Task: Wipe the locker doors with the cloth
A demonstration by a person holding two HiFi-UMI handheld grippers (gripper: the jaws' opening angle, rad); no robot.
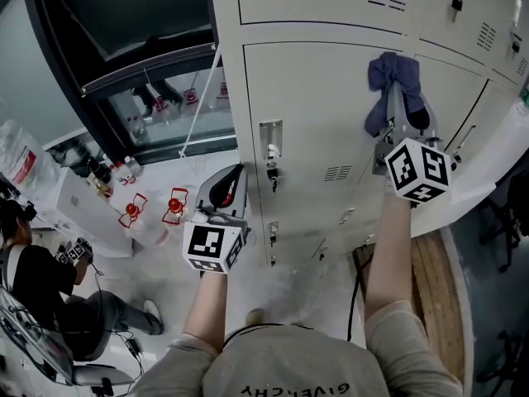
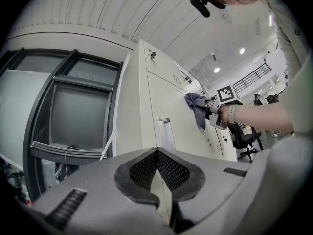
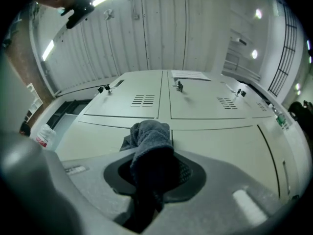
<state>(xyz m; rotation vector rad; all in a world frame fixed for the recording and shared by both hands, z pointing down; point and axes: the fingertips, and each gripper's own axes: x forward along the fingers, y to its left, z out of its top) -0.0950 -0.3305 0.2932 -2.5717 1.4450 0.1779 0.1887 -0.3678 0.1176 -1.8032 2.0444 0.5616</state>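
A bank of pale grey locker doors [image 1: 331, 98] fills the upper middle of the head view. My right gripper [image 1: 397, 98] is shut on a dark blue cloth [image 1: 390, 79], which presses against the upper right part of one door. The right gripper view shows the bunched cloth [image 3: 149, 148] between the jaws, with the door [image 3: 215, 146] right behind it. My left gripper [image 1: 233, 176] hangs by the locker's left edge, shut with nothing between its jaws. In the left gripper view its tips [image 2: 157, 153] meet, and the cloth [image 2: 196, 106] shows further along the lockers.
Door latches and keys [image 1: 271, 162] sit on the door's left side, vent slots [image 1: 337, 173] lower down. A dark window frame [image 1: 140, 64] stands left of the lockers. A seated person [image 1: 41, 288] is at lower left, and a curved wooden desk edge [image 1: 438, 279] at right.
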